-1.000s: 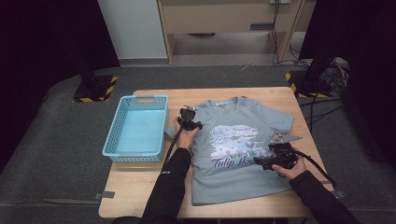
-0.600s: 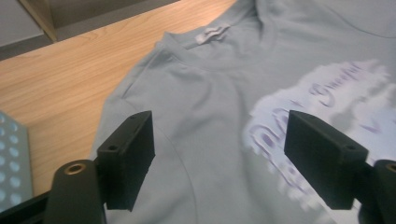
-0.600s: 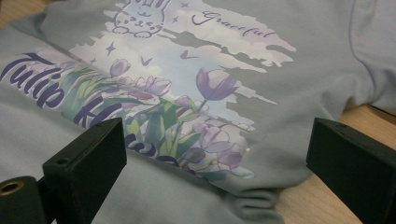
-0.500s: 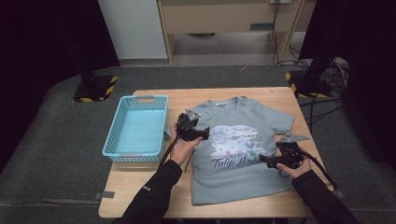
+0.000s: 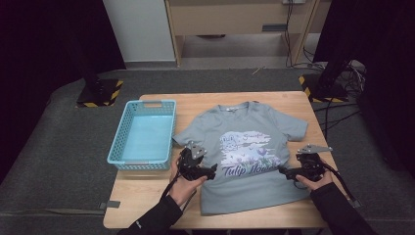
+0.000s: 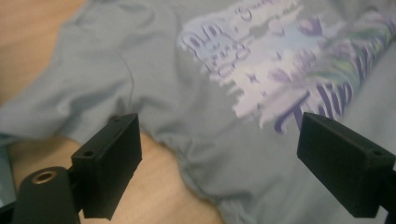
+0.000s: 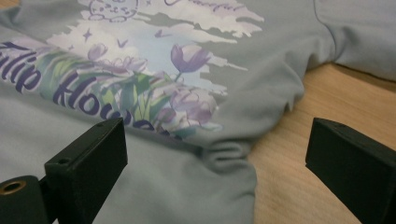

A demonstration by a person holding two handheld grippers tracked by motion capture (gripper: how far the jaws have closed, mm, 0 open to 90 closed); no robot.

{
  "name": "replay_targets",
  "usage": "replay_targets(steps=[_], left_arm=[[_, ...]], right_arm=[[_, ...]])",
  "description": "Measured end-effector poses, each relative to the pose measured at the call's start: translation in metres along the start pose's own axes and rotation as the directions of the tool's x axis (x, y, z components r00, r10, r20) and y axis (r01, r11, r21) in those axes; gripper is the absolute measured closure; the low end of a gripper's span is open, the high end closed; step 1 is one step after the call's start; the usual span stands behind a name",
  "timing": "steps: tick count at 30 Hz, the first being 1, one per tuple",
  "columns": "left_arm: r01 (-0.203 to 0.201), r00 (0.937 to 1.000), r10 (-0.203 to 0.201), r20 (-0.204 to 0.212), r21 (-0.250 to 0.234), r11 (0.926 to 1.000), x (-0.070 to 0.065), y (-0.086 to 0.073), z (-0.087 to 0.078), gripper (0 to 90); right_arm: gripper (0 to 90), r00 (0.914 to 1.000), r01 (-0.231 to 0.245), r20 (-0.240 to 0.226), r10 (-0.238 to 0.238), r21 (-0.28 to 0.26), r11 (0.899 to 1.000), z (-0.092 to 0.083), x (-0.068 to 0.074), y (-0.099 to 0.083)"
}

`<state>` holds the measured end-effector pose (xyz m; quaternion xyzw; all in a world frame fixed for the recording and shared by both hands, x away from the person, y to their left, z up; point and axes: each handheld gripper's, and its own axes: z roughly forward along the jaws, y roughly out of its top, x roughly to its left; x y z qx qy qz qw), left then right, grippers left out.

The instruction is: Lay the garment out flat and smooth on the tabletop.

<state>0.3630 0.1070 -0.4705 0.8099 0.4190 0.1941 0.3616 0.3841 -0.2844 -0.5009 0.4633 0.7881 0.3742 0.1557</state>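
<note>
Both grippers, left gripper and right gripper, are gaping wide, flanking the rumpled grey tulip-print T-shirt lying on the desk.

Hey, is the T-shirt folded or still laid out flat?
Spread flat. The T-shirt lies face up on the table, both sleeves out, collar and print showing, no fold; slight bunching at its side edges.

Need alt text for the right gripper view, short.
Open black tongs frame the side edge of a grey T-shirt with a purple tulip print, lying rumpled on a wooden table.
</note>
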Motion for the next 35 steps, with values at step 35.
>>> replay_targets(steps=[35], left_arm=[[0.032,0.9876,0.013,-0.157,0.283,0.9585,0.046,-0.083,-0.028,8.0]], right_arm=[[6.0,0.9968,-0.069,0.049,0.062,0.154,0.986,-0.024,-0.033,-0.033]])
